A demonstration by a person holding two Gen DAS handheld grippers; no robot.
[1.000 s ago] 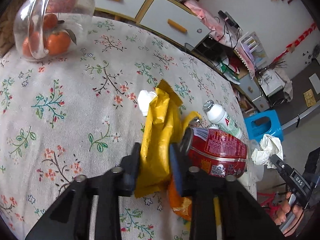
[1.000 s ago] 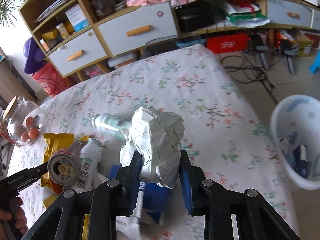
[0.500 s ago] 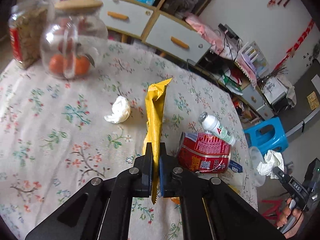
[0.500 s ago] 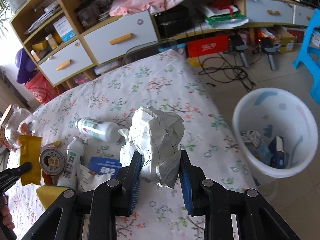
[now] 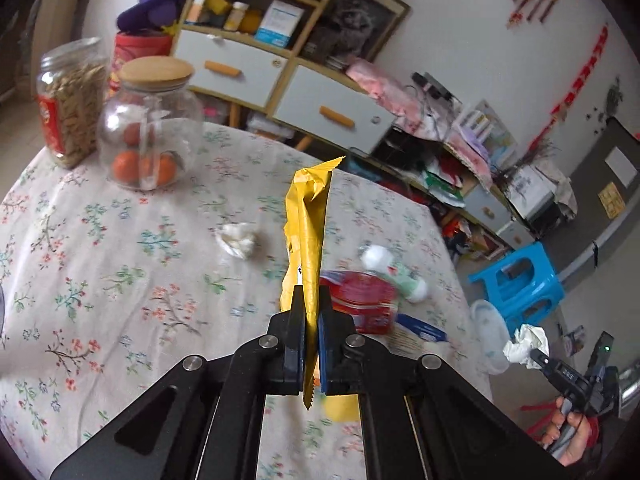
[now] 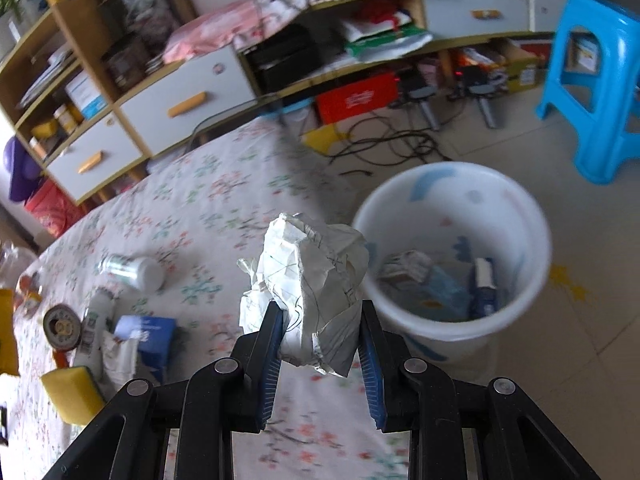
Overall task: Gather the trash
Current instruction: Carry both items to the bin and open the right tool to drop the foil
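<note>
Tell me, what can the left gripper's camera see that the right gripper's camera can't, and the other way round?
Only the left wrist view shows the yellow wrapper pinched in the left gripper, the glass jar of oranges and a white tissue wad.

Only the right wrist view shows inside the white bin, which already holds trash, plus a yellow sponge.

Both show the crumpled paper held in the right gripper, the red can and the floral tablecloth.
</note>
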